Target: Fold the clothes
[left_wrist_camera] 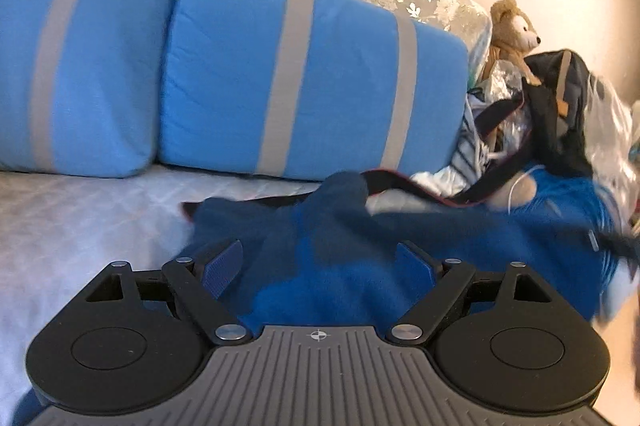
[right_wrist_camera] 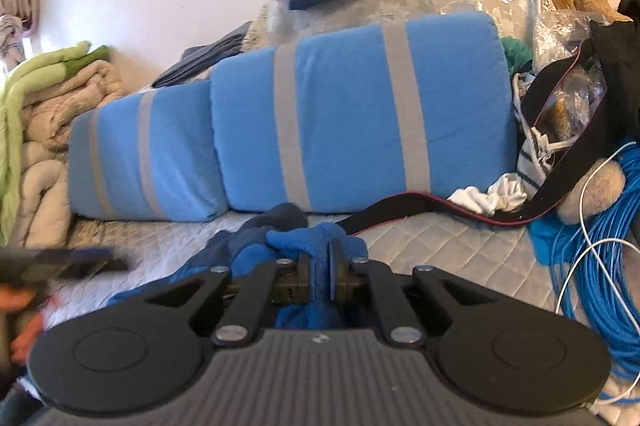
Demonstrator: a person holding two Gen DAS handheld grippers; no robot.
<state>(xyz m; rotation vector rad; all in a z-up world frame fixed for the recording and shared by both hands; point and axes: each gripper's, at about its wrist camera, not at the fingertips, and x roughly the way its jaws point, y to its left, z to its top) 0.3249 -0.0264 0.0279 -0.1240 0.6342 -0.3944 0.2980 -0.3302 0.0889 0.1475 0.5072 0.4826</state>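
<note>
The right gripper (right_wrist_camera: 331, 268) was clenched on a bunched fold of the blue fleece garment (right_wrist_camera: 312, 238), a wad of the cloth bulging up around its pinched pads. The left gripper (left_wrist_camera: 320, 268) stood released, its blue-padded fingers (left_wrist_camera: 222, 268) spread wide above the same garment (left_wrist_camera: 340, 266) with nothing caught between them. In the right wrist view it showed only as a dark blur at the left edge, beside a hand (right_wrist_camera: 18, 306). The garment lay rumpled on the quilted bed cover (right_wrist_camera: 440, 246), its far end humped up just before the blue striped cushions (right_wrist_camera: 352, 113), with a black strap (right_wrist_camera: 420, 203) trailing off beside it toward the heap of bags and the coil of blue cable (right_wrist_camera: 608, 226). By my reading the job was at the gathering stage: one edge was gripped and the cloth was not yet spread flat. The next move probably called for the free gripper to find a second edge or corner, close on it, and draw the cloth taut and clear of the strap.
</note>
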